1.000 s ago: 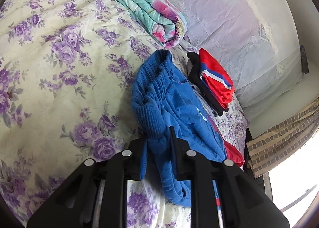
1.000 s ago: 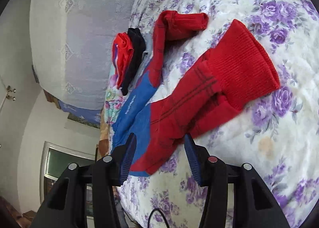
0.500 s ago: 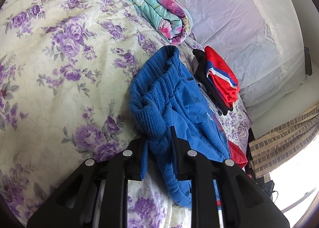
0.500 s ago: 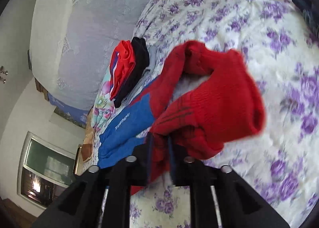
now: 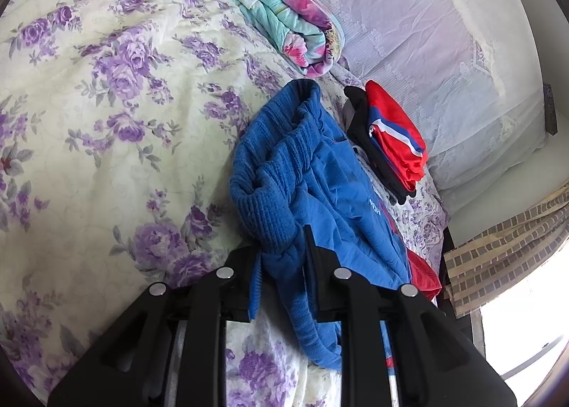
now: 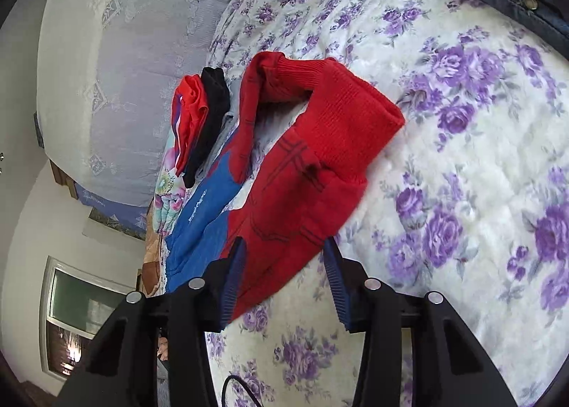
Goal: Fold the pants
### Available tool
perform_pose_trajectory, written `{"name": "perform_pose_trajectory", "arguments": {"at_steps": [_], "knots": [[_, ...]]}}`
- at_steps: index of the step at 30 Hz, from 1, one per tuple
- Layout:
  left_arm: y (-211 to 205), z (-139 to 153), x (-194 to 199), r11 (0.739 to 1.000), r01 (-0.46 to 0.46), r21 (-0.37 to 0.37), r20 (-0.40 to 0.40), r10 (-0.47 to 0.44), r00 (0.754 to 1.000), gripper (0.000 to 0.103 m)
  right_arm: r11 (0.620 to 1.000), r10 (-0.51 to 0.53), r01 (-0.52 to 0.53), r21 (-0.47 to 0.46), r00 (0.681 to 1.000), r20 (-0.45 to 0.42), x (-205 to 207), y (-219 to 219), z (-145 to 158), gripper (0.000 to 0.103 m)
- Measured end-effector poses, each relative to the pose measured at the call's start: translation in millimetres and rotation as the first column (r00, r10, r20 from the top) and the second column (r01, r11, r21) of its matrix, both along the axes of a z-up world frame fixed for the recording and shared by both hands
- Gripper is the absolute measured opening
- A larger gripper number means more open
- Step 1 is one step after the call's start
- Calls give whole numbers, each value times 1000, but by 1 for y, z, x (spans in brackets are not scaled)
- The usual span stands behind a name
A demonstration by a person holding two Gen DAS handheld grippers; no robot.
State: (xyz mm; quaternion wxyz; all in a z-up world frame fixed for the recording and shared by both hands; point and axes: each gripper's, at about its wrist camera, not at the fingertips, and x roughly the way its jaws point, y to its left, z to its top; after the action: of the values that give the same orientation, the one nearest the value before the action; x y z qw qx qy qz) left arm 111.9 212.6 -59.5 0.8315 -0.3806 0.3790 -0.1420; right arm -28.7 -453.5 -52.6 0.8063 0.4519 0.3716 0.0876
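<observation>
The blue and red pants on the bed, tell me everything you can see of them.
The pants lie rumpled on the floral bedspread: blue ribbed waistband, blue upper part with small white lettering, red legs with dark lines ending in ribbed cuffs. The left tongs clamp the waistband; the right tongs are closing around one red leg.

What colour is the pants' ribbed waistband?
Blue; the ribbed waistband shows best in the left wrist view.
</observation>
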Motion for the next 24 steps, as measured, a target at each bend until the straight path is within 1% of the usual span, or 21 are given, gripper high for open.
{"name": "perform_pose_trajectory", "arguments": {"at_steps": [2,3,4,5,6,7,8,9,10,11,12,13,14,18,21,24], "knots": [[-1,-1,2,1000,0,9,-8,0,1000,19,1000,4,-4,-10,1000,-21,2,-3,-7,44],[-2,-1,3,1000,1,16,-12,-1,1000,19,1000,1,-1,-7,999,-34,6,-5,-13,41],[-4,-1,4,1000,3,21,-15,-3,1000,20,1000,-10,9,-10,999,-37,11,-7,-18,30],[-5,-1,5,1000,6,24,-18,-6,1000,21,1000,-24,23,-9,999,-37,17,-10,-23,23],[-5,-1,6,1000,11,23,-17,-10,1000,22,999,-42,43,17,998,-37,23,-14,-29,10],[-5,-1,7,1000,15,17,-15,-15,1000,25,997,-54,56,55,998,-33,28,-16,-33,4],[-5,-1,8,1000,18,10,-13,-18,1000,27,996,-57,58,66,998,-27,32,-15,-33,4],[-5,-1,9,1000,18,3,-12,-18,1000,29,997,-51,52,55,999,-17,35,-11,-29,4],[-5,0,9,1000,17,0,-13,-17,1000,29,998,-39,39,47,999,1,37,-6,-26,7],[-5,0,9,1000,12,-4,-13,-12,1000,29,999,-25,24,47,1000,13,39,-2,-22,7],[-4,2,9,1000,6,-12,-7,-6,1000,28,998,-19,17,55,999,28,41,1,-17,4],[-4,4,8,1000,4,-16,-1,-4,1000,24,998,-18,16,54,999,46,42,2,-10,3],[-2,6,6,1000,-1,-19,6,1,1000,16,999,-18,15,46,997,69,43,2,0,3],[6,25,-8,1000,-10,-20,47,11,999,15,1000,-29,29,6,988,155,33,-6,42,2],[12,43,-28,1000,-1,-24,75,3,997,15,999,-21,25,-22,986,167,14,-10,57,2],[13,54,-54,1000,5,-3,91,-5,996,15,999,-26,30,-24,989,145,-12,-14,53,2]]}}
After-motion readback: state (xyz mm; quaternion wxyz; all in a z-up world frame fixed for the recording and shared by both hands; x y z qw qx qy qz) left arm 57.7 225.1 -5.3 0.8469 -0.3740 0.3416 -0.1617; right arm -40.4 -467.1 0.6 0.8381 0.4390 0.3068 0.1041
